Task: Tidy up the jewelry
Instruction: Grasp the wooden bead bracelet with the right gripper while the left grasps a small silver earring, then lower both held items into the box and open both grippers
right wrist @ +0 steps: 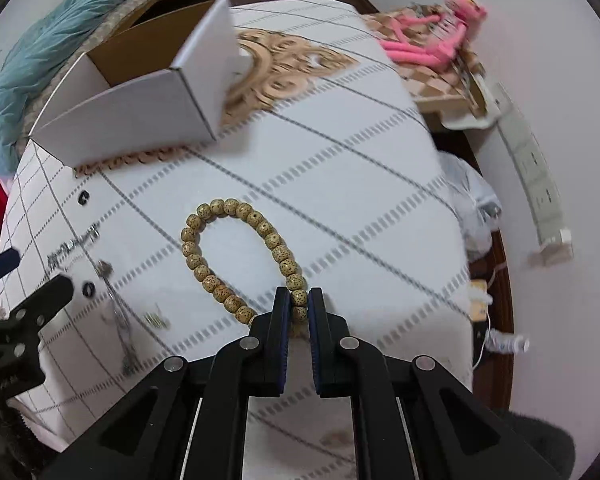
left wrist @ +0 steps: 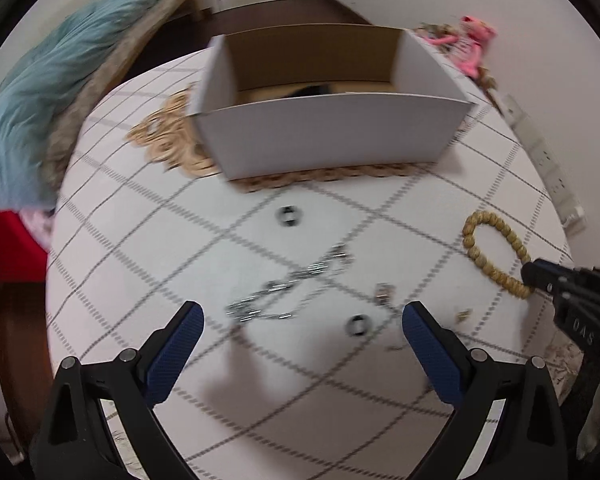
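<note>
A tan bead bracelet (right wrist: 236, 256) lies on the white checked tablecloth (right wrist: 360, 200); it also shows in the left wrist view (left wrist: 492, 252). My right gripper (right wrist: 299, 300) is shut on the bracelet's near beads, and it shows at the right of the left wrist view (left wrist: 534, 280). My left gripper (left wrist: 302, 320) is open and empty above a silver chain (left wrist: 292, 288). Two rings (left wrist: 288, 215) (left wrist: 357, 325) and a small clasp (left wrist: 383, 293) lie near the chain. An open white cardboard box (left wrist: 328, 136) stands at the back on a wooden mat.
A lace-cut wooden mat (right wrist: 284, 68) lies under the box. A pink plush toy (right wrist: 436, 40) and a power strip (right wrist: 536, 184) sit right of the table. A blue fluffy blanket (left wrist: 40, 100) lies at the left. Small earring pieces (left wrist: 462, 315) lie near the table's front.
</note>
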The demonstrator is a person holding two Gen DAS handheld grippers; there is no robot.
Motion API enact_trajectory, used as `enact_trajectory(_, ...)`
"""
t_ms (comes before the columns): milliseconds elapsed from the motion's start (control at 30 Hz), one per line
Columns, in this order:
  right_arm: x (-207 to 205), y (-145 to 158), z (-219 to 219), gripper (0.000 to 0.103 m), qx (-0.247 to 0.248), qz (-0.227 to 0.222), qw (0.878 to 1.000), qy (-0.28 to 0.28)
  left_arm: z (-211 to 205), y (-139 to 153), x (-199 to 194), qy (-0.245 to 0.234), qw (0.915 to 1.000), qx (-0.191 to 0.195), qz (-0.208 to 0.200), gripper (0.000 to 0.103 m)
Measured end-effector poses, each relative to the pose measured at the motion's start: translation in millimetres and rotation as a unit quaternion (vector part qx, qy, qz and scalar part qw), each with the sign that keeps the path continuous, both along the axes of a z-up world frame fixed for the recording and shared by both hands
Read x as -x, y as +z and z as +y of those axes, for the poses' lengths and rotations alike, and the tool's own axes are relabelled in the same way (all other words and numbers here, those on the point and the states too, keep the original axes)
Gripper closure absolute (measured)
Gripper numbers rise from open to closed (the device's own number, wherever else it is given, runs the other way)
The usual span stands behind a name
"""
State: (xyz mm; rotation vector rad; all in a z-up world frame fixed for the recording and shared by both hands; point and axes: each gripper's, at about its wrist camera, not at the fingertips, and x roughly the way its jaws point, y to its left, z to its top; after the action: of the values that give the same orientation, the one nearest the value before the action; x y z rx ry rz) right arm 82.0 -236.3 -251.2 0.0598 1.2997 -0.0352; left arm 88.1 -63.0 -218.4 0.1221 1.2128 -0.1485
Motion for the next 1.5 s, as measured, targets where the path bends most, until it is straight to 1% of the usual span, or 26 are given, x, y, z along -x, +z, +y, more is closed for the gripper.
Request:
enact_trajectory(33,5.2,0.2,-5.0,0.094,-0.002,0.000,1.000,-0.007,-6.4,-1.8,-0.2,-0.007,1.0000,-0.001,0.002,0.003)
enact_trajectory(67,9.0,0.3,-8.6,0.094,-0.003,0.000,1.000,-0.011,-10.8,-3.7,-2.1,-0.013,0.9999,-0.002,0.004,0.013)
enact_trajectory(200,13.5,-0.5,-20.2,0.094,-0.005,-0.003,1.000,-0.024,-27.5,-14.5,-6.1,-0.033,0.9993,-0.011,0.016,0.030)
enact_trajectory(233,14.4,-0.2,-21.4,0.094,-0.007,-0.004,1.000,-0.026,-30.0,-16.5,-7.0,-0.037,0.9991,-0.011,0.019,0.040)
enact_trajectory(300,14.9,-0.2,-22.0,0.093,-0.006,-0.005,1.000,-0.029,-32.3,-16.3,-7.3,-0.042,0.9990,-0.002,0.016,0.053)
enact_trajectory(333,15.2,0.2,-21.4,0.093,-0.006,-0.006,1.000,-0.030,-32.8,-16.1,-7.8,-0.045,0.9989,0.004,0.015,0.065)
enact_trajectory(367,15.1,0.4,-20.5,0.093,-0.004,-0.006,1.000,-0.030,-35.3,-14.8,-8.3,-0.050,0.9986,0.010,0.015,0.079)
enact_trajectory(433,13.2,-0.3,-18.8,0.093,-0.001,-0.008,1.000,-0.029,-38.5,-14.0,-9.9,-0.057,0.9983,0.005,0.013,0.093)
enact_trajectory(467,13.4,0.0,-17.4,0.093,-0.002,-0.008,1.000,-0.028,-39.9,-13.3,-10.6,-0.059,0.9982,0.007,0.013,0.095)
enact_trajectory(567,11.2,-0.4,-17.6,0.094,-0.009,-0.009,1.000,-0.027,-38.7,-7.6,-10.3,-0.054,0.9983,0.019,0.005,0.095)
enact_trajectory(700,12.0,12.8,-11.3,0.094,-0.027,-0.025,0.999,-0.020,-30.3,8.8,-5.8,-0.048,0.9981,0.037,-0.010,0.096)
enact_trajectory(833,9.9,34.1,-3.5,0.094,-0.052,-0.042,0.998,-0.008,-17.9,33.6,1.4,-0.040,0.9968,0.065,-0.022,0.096)
enact_trajectory(967,4.9,67.6,5.5,0.094,-0.082,-0.065,0.994,0.008,-4.3,66.2,3.7,-0.030,0.9943,0.094,-0.041,0.096)
enact_trajectory(1067,-1.8,92.5,10.6,0.094,-0.103,-0.081,0.991,0.019,6.1,88.4,0.0,-0.029,0.9922,0.108,-0.054,0.096)
enact_trajectory(1167,-11.1,117.3,15.7,0.094,-0.121,-0.094,0.988,0.031,10.1,116.3,-9.7,-0.030,0.9895,0.120,-0.075,0.096)
enact_trajectory(1300,-27.0,149.1,25.5,0.094,-0.130,-0.117,0.983,0.050,15.4,148.9,-28.8,-0.034,0.9863,0.128,-0.098,0.096)
enact_trajectory(1433,-57.0,173.4,35.5,0.094,-0.125,-0.136,0.981,0.064,21.3,169.0,-55.5,-0.037,0.9851,0.120,-0.118,0.096)
enact_trajectory(1500,-76.1,177.7,41.0,0.094,-0.119,-0.137,0.981,0.069,25.0,172.9,-71.5,-0.034,0.9849,0.115,-0.124,0.096)
